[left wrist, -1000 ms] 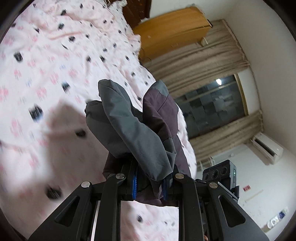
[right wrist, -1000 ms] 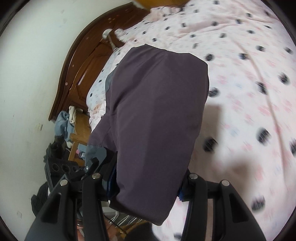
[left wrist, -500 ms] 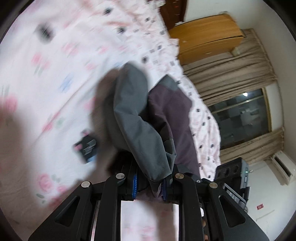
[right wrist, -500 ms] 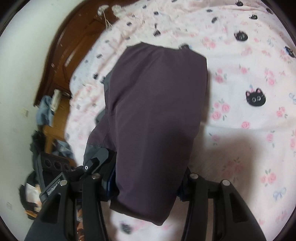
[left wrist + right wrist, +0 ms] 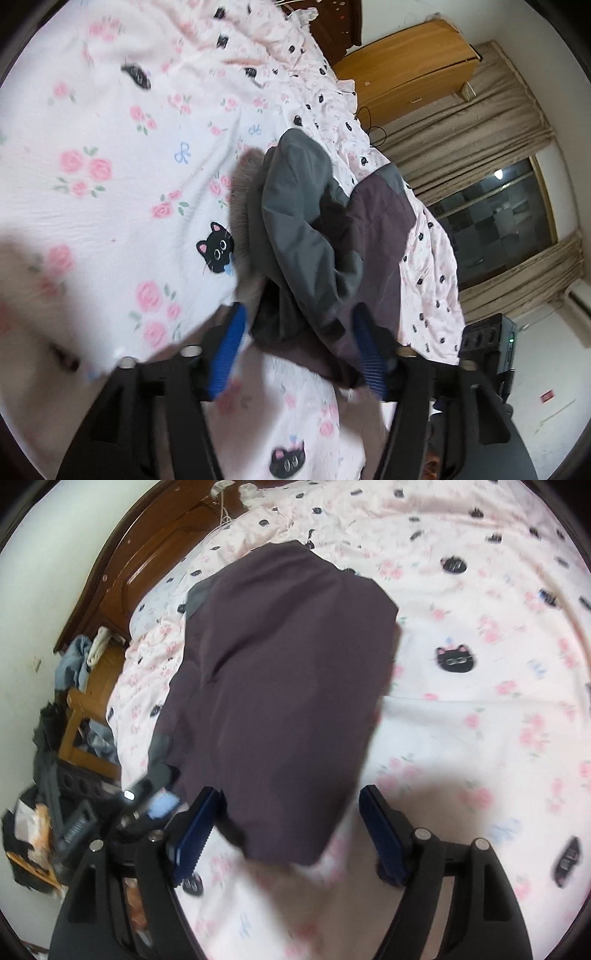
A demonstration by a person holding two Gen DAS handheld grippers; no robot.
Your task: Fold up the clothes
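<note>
A pink bedsheet [image 5: 110, 155] printed with roses, blue bows and black cat faces is spread across the bed, and it is seen in the right wrist view too [image 5: 498, 686]. A dark carved wooden headboard [image 5: 147, 557] is set against a pale wall. Beside the bed, a wooden chair [image 5: 92, 701] is draped with blue and white cloths, and dark clutter is piled on the floor near it. In the left wrist view, a light wooden cabinet [image 5: 406, 81] is placed beyond the bed, next to beige curtains [image 5: 480, 140] drawn back from a dark window [image 5: 491, 221]. A black device [image 5: 495, 347] is seen by the bed's far edge.
</note>
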